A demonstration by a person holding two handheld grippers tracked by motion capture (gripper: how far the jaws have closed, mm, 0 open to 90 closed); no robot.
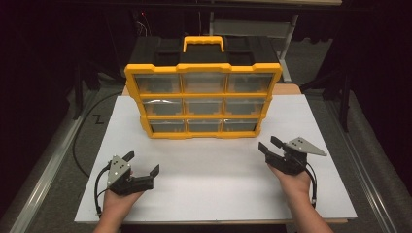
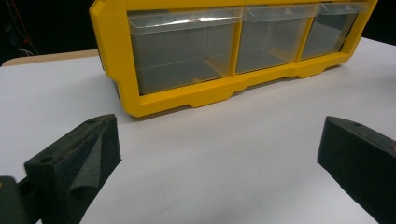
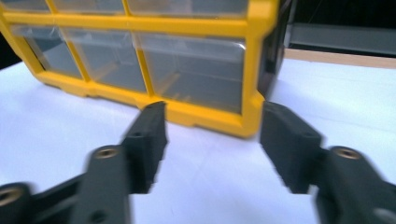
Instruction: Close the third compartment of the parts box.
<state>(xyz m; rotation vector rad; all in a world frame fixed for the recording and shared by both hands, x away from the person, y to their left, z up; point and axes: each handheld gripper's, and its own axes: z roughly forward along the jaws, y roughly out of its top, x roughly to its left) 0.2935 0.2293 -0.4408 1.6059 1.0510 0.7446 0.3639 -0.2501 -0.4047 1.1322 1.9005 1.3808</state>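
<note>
- Dark room all around, with a white tabletop [image 1: 214, 184] lit in the middle and a wooden edge peeking out behind it.
- Left gripper [image 1: 144, 163] sits at the near left of the table, held in the person's left hand [image 1: 116, 200]. Jaws are spread wide with nothing between them, just bare table. A black cable loops off its side.
- Yellow organizer [image 1: 203, 99] stands upright at the middle back of the table, well apart from both grippers. It's got a yellow frame, a black body behind, a yellow carry handle [image 1: 203, 43] on top, and a three by three grid of clear drawers [image 2: 184, 46].
- Drawers look see-through, and I can't really tell if anything's inside; glare off the plastic doesn't help.
- Right gripper [image 1: 270, 143] is at the near right, held in the right hand [image 1: 294, 182], jaws parted and gripping nothing, pointed at the organizer's bottom right corner.
- Right gripper view is kinda smeared, and both gripper views cut off the upper part of the organizer.
</note>
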